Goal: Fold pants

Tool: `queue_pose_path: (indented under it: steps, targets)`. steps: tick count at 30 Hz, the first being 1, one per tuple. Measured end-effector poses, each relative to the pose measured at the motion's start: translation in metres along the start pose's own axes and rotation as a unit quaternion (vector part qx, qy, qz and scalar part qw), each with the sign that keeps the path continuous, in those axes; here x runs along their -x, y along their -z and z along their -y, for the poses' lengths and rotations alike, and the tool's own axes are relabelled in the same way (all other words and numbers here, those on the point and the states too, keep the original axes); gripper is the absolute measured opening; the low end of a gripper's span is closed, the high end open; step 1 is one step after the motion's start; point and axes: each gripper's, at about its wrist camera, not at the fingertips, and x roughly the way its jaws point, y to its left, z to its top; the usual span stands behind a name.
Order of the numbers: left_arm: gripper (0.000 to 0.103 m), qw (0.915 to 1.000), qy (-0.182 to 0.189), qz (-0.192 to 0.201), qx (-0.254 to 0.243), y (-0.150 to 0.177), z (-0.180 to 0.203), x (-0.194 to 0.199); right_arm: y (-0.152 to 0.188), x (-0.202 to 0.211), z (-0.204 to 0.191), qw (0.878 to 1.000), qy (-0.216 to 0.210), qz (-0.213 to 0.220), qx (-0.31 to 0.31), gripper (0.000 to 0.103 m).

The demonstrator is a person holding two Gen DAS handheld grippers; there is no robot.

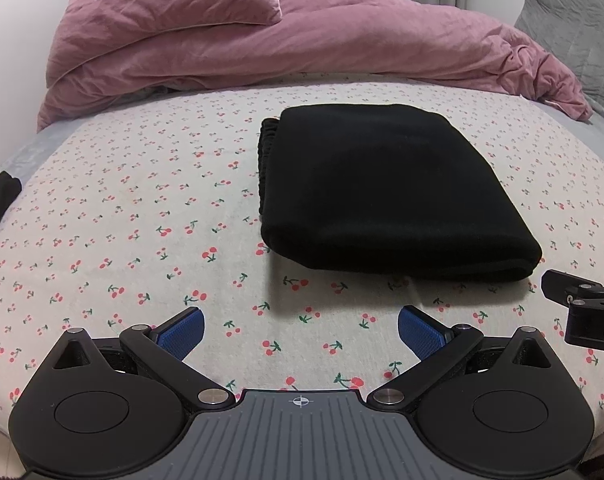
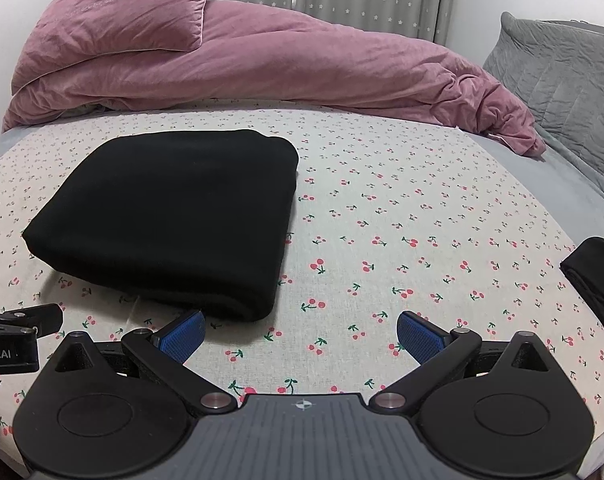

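Pants [image 1: 382, 192] folded on bed sheet [image 1: 141, 208]; L gripper [image 1: 300, 330], R gripper [image 2: 300, 332] open, clear.

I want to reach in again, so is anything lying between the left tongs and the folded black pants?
Nothing visible: only bare cherry-print bedsheet lies between the open left tongs and the folded black fabric pants.

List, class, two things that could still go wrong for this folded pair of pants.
The black pants lie folded on the cherry-print sheet; the left gripper and right gripper sit open close by, so a stray nudge might undo the fold. The soft bed may let the stack slump.
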Motion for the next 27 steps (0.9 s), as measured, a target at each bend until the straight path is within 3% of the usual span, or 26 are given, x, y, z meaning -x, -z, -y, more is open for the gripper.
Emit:
queue_pose_path:
  steps: [27]
  targets:
    - [0.103,0.9999,0.009,-0.004,0.0,0.0028,0.0004,0.0,0.0015,-0.0015,-0.0054,1.0,-0.001,-0.007,0.011,0.102]
